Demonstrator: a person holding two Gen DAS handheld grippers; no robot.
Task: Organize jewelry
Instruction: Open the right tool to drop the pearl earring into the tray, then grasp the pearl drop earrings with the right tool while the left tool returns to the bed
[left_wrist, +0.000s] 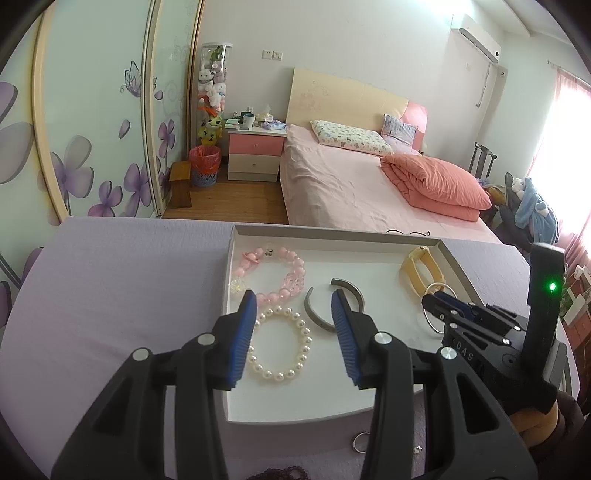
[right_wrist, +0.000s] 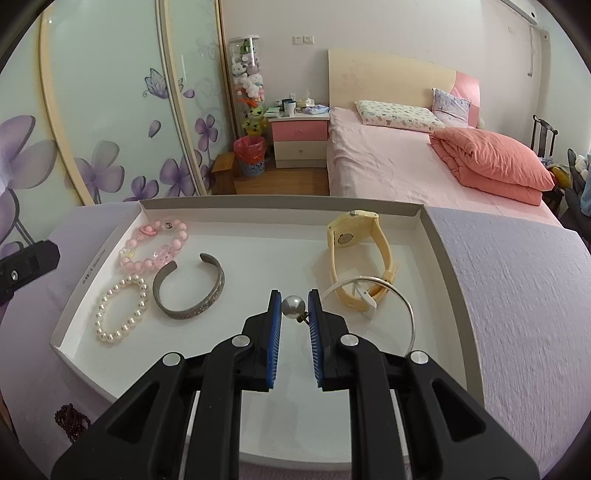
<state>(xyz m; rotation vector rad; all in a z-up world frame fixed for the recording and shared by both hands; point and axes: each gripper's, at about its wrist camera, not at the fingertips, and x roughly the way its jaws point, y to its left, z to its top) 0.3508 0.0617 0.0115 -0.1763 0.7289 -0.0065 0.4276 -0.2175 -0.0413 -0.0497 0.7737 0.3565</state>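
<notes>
Bracelets crowded the tray (right_wrist: 448, 266) ahead of me: pink beads (right_wrist: 155, 245), white pearls (right_wrist: 120, 314), a grey cuff (right_wrist: 192, 291), a yellow watch (right_wrist: 356, 254) and a thin bangle (right_wrist: 404, 314). My right claw (right_wrist: 293, 306) pinched a round grey pearl earring (right_wrist: 293, 305) just above the tray floor. My left claw (left_wrist: 293, 310) hung open over the pearls, gripping nothing.

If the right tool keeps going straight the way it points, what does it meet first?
Probably the bare tray floor ahead of the right tool, which is shut on a pearl earring; the silver bangle and yellow watch lie right of that line.
</notes>
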